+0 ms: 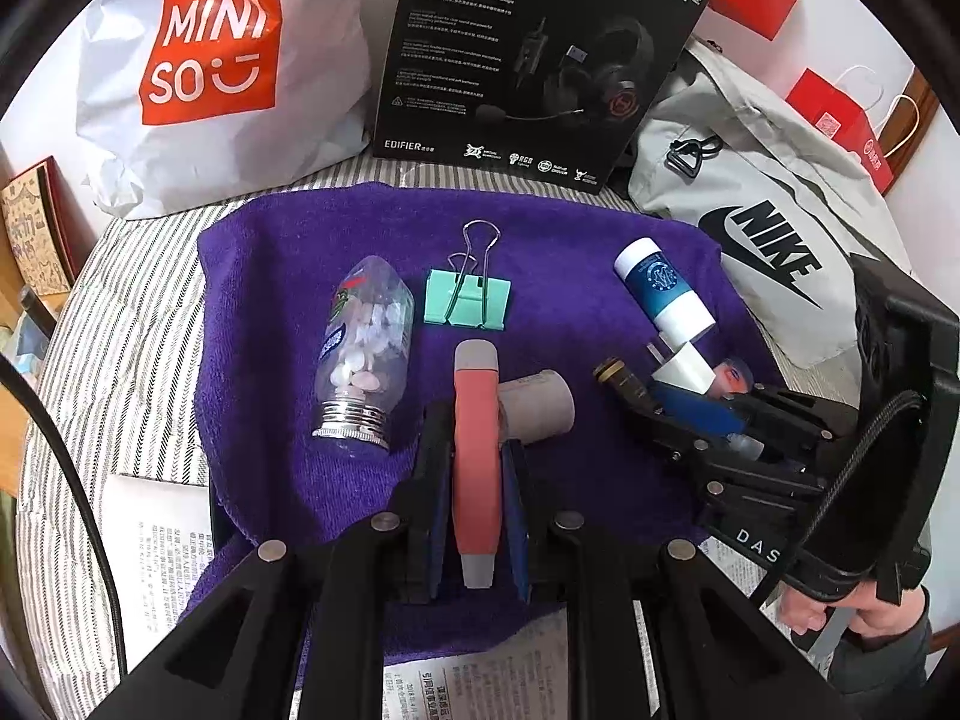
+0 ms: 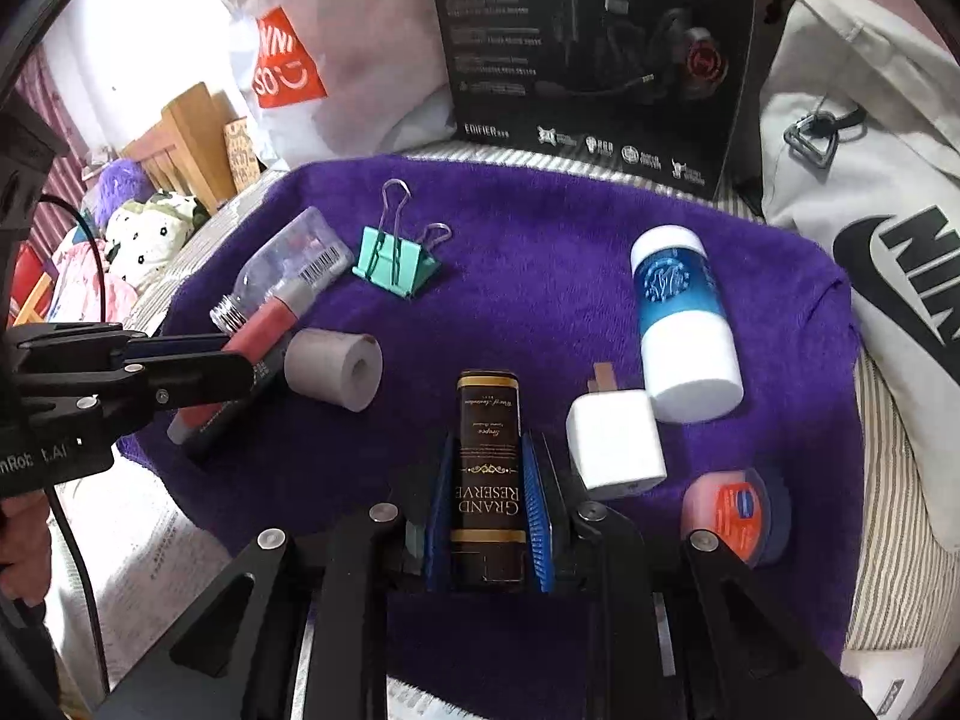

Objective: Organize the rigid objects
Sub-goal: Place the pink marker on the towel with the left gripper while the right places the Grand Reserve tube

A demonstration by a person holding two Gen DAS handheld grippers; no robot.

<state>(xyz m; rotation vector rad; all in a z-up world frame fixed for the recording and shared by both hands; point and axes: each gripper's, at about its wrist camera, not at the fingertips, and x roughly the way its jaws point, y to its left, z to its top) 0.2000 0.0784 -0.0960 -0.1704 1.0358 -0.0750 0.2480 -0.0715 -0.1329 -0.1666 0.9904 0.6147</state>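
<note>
On a purple towel [image 1: 570, 240] [image 2: 540, 228], my left gripper [image 1: 475, 420] is shut on a pink and grey tube [image 1: 476, 456] that points forward; it also shows in the right wrist view [image 2: 252, 336]. My right gripper [image 2: 487, 450] is shut on a dark "Grand Reserve" tube [image 2: 487, 474], seen from the side in the left wrist view [image 1: 630, 381]. A grey paper roll [image 1: 537, 405] [image 2: 336, 369], a clear pill bottle [image 1: 366, 348] [image 2: 288, 270], a green binder clip [image 1: 468, 300] [image 2: 396, 261], a blue and white bottle [image 1: 663, 288] [image 2: 684, 324], a white plug [image 2: 615, 441] [image 1: 684, 369] and a small round tin [image 2: 735, 516] lie on the towel.
A Miniso bag [image 1: 210, 60], a black headset box [image 1: 528, 54] [image 2: 594, 54] and a grey Nike bag [image 1: 762, 228] [image 2: 870, 210] stand behind the towel. Printed paper sheets [image 1: 162, 546] lie on the striped cover at the front left.
</note>
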